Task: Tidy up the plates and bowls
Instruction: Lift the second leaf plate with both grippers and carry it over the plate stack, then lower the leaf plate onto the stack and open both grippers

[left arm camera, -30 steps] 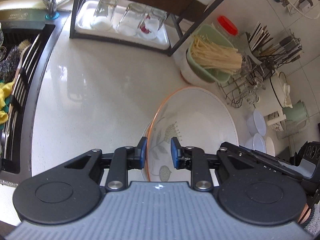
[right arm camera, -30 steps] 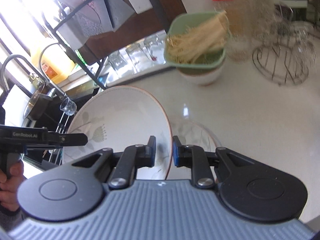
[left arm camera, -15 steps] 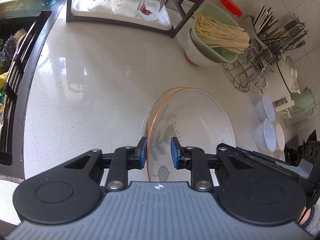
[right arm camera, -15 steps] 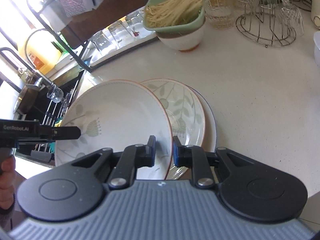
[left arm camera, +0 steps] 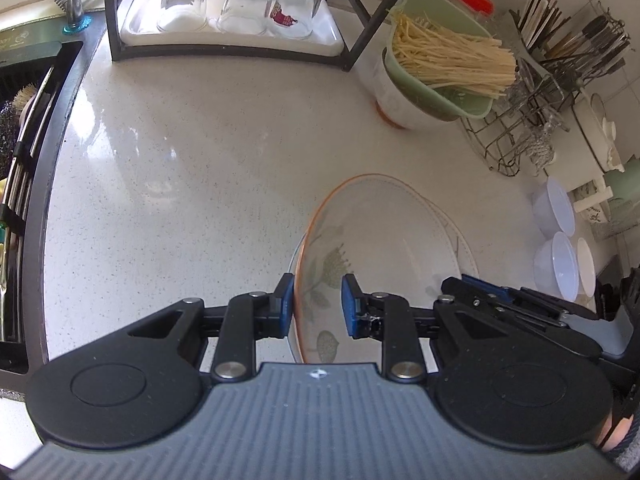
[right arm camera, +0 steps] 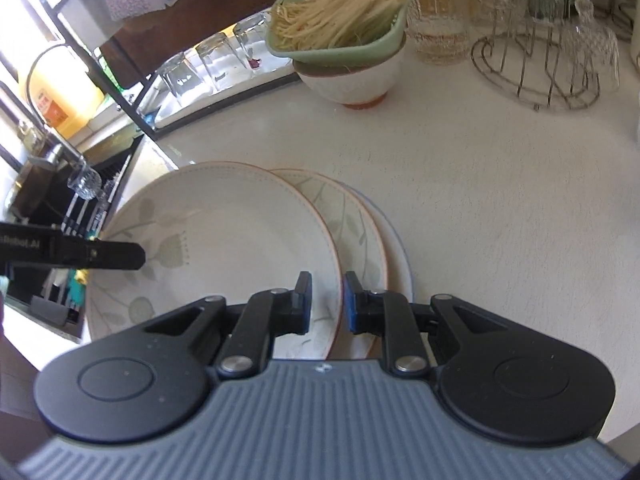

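Note:
A white plate with an orange rim and a leaf print (left arm camera: pixel 380 248) (right arm camera: pixel 224 248) hangs tilted, held between both grippers. My left gripper (left arm camera: pixel 316 304) is shut on its left rim, and one of its fingers (right arm camera: pixel 100 254) reaches in from the left in the right wrist view. My right gripper (right arm camera: pixel 326 300) is shut on the right rim. Just below lies a stack on the counter: a matching leaf plate (right arm camera: pixel 348 220) over a blue-rimmed plate (right arm camera: pixel 396 248). The held plate covers most of the stack.
A green colander of noodles (left arm camera: pixel 440 64) sits on a white bowl at the back. A wire glass rack (left arm camera: pixel 520 136), white plastic bowls (left arm camera: pixel 556 264), a tray of upturned glasses (left arm camera: pixel 232 12) and the sink (left arm camera: pixel 20 160) at the left ring the counter.
Both grippers have come down with the plate. It is now lower and flatter, close over the stack, which has come into view beneath it.

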Motion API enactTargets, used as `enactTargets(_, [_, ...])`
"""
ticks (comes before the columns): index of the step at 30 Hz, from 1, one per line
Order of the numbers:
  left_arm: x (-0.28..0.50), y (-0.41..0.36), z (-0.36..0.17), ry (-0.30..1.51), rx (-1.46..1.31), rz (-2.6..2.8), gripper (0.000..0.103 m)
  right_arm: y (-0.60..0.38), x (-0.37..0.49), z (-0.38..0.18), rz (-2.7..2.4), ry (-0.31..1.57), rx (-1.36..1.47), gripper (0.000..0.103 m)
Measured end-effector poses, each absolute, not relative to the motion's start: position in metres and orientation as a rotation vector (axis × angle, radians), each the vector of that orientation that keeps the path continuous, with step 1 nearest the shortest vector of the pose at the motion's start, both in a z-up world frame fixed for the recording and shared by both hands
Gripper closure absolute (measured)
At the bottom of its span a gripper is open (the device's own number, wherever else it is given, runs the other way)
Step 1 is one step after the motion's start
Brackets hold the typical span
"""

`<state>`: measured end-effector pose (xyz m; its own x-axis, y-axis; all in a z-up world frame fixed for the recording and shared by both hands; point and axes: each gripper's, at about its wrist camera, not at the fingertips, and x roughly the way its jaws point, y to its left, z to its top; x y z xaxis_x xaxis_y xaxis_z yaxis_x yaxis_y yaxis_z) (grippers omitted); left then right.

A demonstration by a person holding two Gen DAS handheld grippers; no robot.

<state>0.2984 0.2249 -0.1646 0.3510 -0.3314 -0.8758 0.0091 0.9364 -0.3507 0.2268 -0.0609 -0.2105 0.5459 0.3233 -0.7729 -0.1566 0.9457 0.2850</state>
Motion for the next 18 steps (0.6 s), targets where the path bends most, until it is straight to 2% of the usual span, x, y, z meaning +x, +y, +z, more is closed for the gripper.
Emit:
enactTargets(8, [0.303, 0.206, -0.172, 1.218, -0.256, -0.124, 0.075, -0.065, 0.226, -0.206, 0.231, 0.926, 0.191, 0.084])
enactTargets(18, [0.296, 0.196, -0.149, 1.125, -0.264, -0.049, 0.074, -0.070, 0.223, -0.201, 0.223, 0.899, 0.183, 0.084])
